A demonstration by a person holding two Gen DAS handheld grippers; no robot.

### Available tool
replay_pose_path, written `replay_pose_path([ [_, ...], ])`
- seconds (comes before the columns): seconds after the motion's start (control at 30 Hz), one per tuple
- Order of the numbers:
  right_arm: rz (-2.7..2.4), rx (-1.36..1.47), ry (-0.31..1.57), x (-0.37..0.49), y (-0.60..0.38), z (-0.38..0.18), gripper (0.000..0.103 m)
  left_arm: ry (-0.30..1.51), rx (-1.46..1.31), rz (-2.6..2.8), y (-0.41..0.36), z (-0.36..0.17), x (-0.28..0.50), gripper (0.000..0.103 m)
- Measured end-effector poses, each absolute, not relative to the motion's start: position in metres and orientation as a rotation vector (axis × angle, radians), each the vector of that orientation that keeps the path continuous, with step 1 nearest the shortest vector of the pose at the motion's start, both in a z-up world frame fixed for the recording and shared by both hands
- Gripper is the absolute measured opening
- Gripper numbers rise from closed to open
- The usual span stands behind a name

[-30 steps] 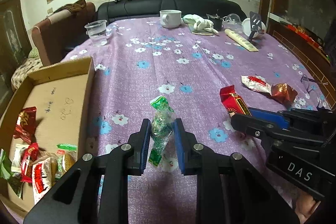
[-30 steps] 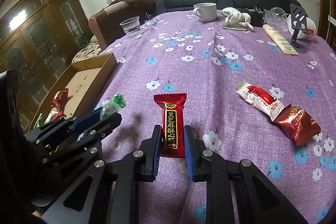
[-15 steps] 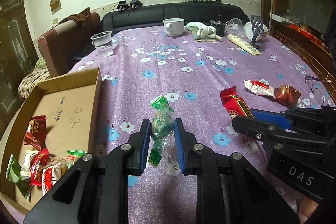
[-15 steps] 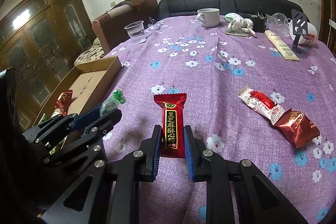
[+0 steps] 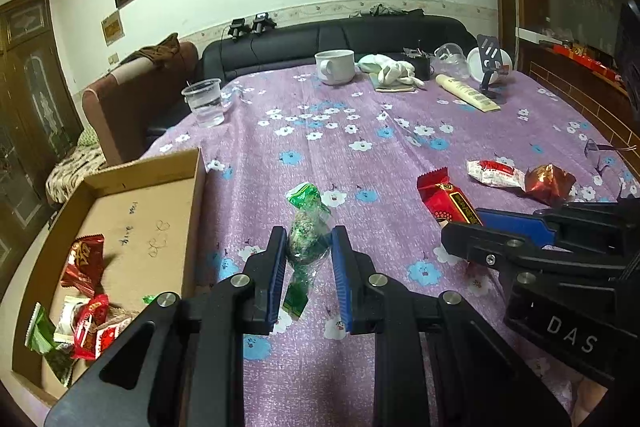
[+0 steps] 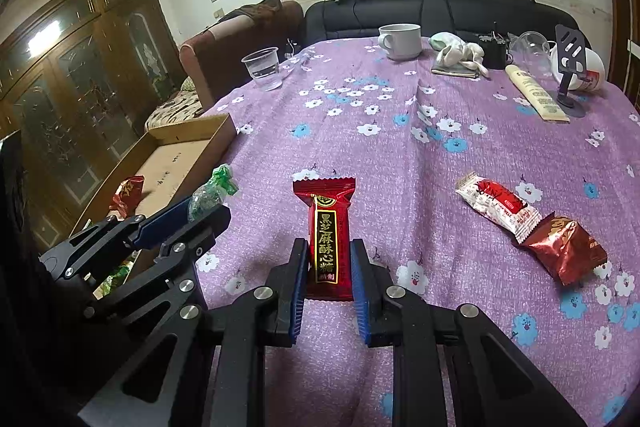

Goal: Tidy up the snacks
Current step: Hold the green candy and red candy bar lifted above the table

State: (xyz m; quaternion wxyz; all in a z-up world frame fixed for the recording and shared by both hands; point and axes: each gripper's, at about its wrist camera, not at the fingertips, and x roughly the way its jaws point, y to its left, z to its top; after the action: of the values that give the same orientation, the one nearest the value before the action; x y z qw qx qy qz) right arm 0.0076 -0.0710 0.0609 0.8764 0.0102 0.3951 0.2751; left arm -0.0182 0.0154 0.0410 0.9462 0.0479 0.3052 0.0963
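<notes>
Left wrist view: the cardboard box (image 5: 120, 227) lies at the bench's (image 5: 360, 131) left edge, with a heap of red, white and green wrapped snacks (image 5: 76, 319) in its near corner. Right of the box, the left tool (image 5: 308, 255) pinches a clear sweet with green twisted ends (image 5: 306, 227), held upright above the purple flowered cloth. Right of that, the right tool (image 6: 329, 263) pinches a dark red candy bar with gold lettering (image 6: 326, 239), also upright. Farther from the box lie a white and red packet (image 6: 498, 205) and, touching it, a shiny red foil snack (image 6: 564, 251). Beyond the box stand a plastic cup (image 5: 203, 101) and a white mug (image 5: 335, 66). Nothing lies between the box and either tool.
</notes>
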Motion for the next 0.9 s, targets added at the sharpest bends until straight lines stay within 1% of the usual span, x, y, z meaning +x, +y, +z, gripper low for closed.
replay_pose_path([
  [0.9, 0.591, 0.015, 0.805, 0.0049, -0.0672, 0.0629, 0.021, 0.589, 0.127, 0.216, 0.0109, 0.0450, -0.0220, 0.020],
])
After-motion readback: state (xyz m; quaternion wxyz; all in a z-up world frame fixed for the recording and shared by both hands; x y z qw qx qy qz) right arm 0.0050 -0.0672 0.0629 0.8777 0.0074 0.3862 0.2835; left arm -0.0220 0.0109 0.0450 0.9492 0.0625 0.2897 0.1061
